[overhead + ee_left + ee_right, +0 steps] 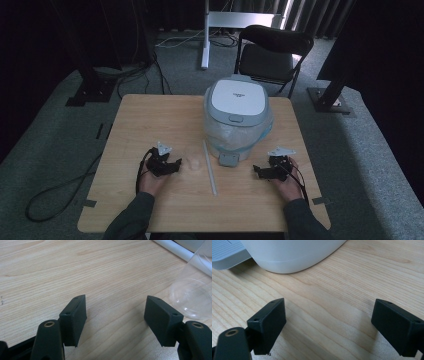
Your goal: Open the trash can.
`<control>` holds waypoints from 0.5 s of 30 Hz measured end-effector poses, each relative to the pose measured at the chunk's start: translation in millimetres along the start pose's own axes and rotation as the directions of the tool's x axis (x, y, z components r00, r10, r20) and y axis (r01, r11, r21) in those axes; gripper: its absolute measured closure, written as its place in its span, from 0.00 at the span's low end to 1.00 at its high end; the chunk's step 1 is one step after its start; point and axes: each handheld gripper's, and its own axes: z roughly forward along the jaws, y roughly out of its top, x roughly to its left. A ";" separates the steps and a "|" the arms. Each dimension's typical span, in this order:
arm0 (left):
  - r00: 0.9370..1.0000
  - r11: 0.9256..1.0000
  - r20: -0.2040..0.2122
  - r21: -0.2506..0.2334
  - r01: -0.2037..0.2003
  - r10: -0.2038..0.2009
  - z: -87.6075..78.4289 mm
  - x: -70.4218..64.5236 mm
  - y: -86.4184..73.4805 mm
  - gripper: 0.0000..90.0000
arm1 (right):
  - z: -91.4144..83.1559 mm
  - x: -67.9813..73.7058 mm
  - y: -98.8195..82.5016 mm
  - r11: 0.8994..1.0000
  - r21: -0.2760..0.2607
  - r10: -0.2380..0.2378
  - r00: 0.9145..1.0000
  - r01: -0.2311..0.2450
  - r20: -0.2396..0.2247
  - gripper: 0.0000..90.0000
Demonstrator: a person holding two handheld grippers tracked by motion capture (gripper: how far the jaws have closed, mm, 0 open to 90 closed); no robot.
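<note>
Clear plastic cup (193,163) lying on its side on the desk, empty, mouth facing the left gripper view's camera. White rod (209,167) lying flat just at its 3 o'clock, running 12 to 6.

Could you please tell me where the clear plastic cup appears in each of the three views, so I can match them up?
High view: the clear plastic cup lies on the table just right of the left gripper, left of the white tube.
Left gripper view: at the right edge, beyond the right jaw.
Right gripper view: not in it.
Shared landmark: the white tube, top right in the left gripper view.
</note>
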 end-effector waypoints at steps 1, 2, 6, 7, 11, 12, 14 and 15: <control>1.000 1.000 0.000 0.000 0.000 0.000 0.0 0.0 0.0 0.38 | 0.0 -0.2 0.0 1.000 0.000 -0.002 1.000 0.002 0.000 0.13; 1.000 1.000 -0.001 0.000 0.000 0.000 -0.1 -0.1 0.0 0.38 | 0.0 -0.3 0.0 1.000 0.001 -0.002 1.000 0.002 0.000 0.13; 1.000 1.000 -0.002 0.000 0.001 -0.001 0.0 -0.3 0.0 0.38 | 0.0 -0.4 0.0 1.000 0.000 0.001 1.000 -0.001 0.002 0.13; 1.000 1.000 -0.003 0.001 0.001 -0.001 0.0 -0.4 0.1 0.38 | 0.0 -0.6 0.0 1.000 0.000 0.001 1.000 -0.001 0.004 0.13; 1.000 1.000 -0.005 0.000 0.004 -0.004 -0.1 -0.5 0.0 0.38 | 0.1 -0.6 0.0 1.000 -0.002 0.011 1.000 -0.011 0.015 0.13; 1.000 1.000 -0.005 0.000 0.004 -0.004 -0.1 -0.5 0.0 0.38 | 0.1 -0.5 0.0 1.000 -0.002 0.012 1.000 -0.012 0.015 0.13; 1.000 1.000 -0.005 0.000 0.004 -0.004 -0.1 -0.5 0.0 0.38 | 0.1 -0.4 -0.1 1.000 -0.002 0.013 1.000 -0.013 0.016 0.13; 1.000 1.000 -0.005 0.001 0.003 -0.003 -0.1 -0.5 0.0 0.38 | 0.1 -0.4 -0.1 1.000 -0.002 0.013 1.000 -0.013 0.016 0.13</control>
